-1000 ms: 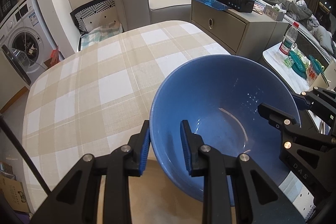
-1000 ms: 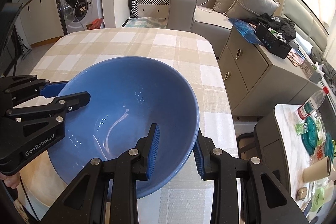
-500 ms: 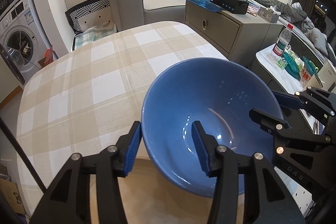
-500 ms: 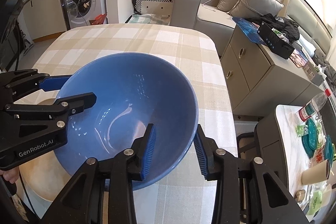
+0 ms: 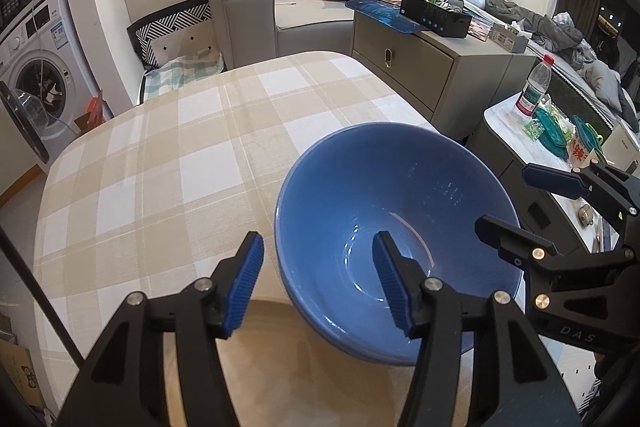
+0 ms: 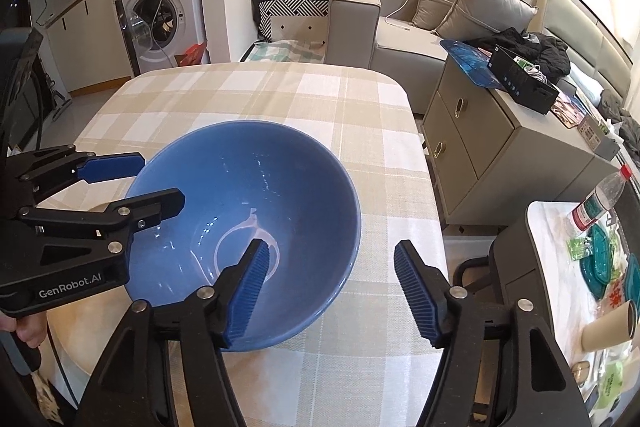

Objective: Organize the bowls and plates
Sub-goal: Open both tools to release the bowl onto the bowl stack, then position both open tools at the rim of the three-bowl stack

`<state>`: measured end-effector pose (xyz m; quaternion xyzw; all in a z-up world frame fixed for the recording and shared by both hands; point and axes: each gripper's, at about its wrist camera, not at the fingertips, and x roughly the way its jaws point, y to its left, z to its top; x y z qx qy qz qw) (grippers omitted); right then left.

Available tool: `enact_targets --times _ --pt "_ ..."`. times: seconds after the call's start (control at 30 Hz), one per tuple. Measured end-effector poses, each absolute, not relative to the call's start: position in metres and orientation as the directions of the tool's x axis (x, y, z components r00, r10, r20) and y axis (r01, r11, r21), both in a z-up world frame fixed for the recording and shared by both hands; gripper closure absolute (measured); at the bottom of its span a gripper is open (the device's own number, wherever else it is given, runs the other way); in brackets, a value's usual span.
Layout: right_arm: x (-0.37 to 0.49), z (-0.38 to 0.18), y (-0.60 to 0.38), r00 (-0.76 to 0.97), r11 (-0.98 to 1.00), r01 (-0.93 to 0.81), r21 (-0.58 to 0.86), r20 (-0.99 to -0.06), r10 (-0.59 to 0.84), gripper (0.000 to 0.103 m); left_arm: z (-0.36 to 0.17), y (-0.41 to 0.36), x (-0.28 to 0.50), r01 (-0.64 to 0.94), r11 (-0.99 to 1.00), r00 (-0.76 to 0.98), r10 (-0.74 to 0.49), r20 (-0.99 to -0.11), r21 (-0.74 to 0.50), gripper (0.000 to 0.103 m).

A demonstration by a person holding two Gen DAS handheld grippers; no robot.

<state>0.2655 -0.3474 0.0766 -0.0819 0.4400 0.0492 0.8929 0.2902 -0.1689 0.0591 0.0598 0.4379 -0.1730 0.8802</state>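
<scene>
The blue bowl (image 5: 396, 239) sits on the checked desk (image 5: 160, 163) near its edge. Both tongs, left (image 5: 316, 283) and right (image 6: 332, 291), are opening, each straddling the rim (pads clear, no grip).

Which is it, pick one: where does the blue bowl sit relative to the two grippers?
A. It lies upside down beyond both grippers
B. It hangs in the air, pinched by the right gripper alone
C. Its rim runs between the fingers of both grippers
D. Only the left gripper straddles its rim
C: the blue bowl rests upright on the checked tablecloth, its rim passing between the opening fingers of the left gripper and the right gripper, pads clear of it.
</scene>
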Motion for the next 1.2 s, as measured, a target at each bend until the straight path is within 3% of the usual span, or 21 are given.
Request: enact_targets --times 0.17,0.3,0.5,0.6,0.97,1.2 --pt "0.264 0.078 -0.346 0.609 0.982 -0.171 -0.079 -0.792 0.042 0.023 0.060 -0.165 0.288 0.353 0.935 0.563 -0.252 -0.787 -0.047 0.041" --pt "0.263 0.079 -0.345 0.609 0.982 -0.174 -0.071 -0.792 0.050 0.021 0.062 -0.161 0.284 0.345 0.937 0.574 -0.256 -0.778 -0.053 0.028" --pt "0.261 0.079 -0.345 0.610 0.983 -0.175 -0.062 -0.790 0.059 0.014 0.065 -0.157 0.281 0.345 0.937 0.579 -0.263 -0.772 -0.061 0.024" --pt "0.259 0.079 -0.345 0.614 0.983 -0.173 -0.059 -0.787 0.061 0.007 0.066 -0.154 0.279 0.335 0.940 0.584 -0.263 -0.768 -0.067 0.014" --pt "0.254 0.078 -0.354 0.616 0.988 -0.155 -0.023 -0.783 0.079 0.003 0.069 -0.147 0.271 0.338 0.937 0.592 -0.282 -0.755 -0.084 0.000" --pt "0.252 0.079 -0.360 0.621 0.989 -0.151 -0.006 -0.779 0.090 0.002 0.069 -0.144 0.268 0.337 0.938 0.600 -0.284 -0.748 -0.086 0.000"
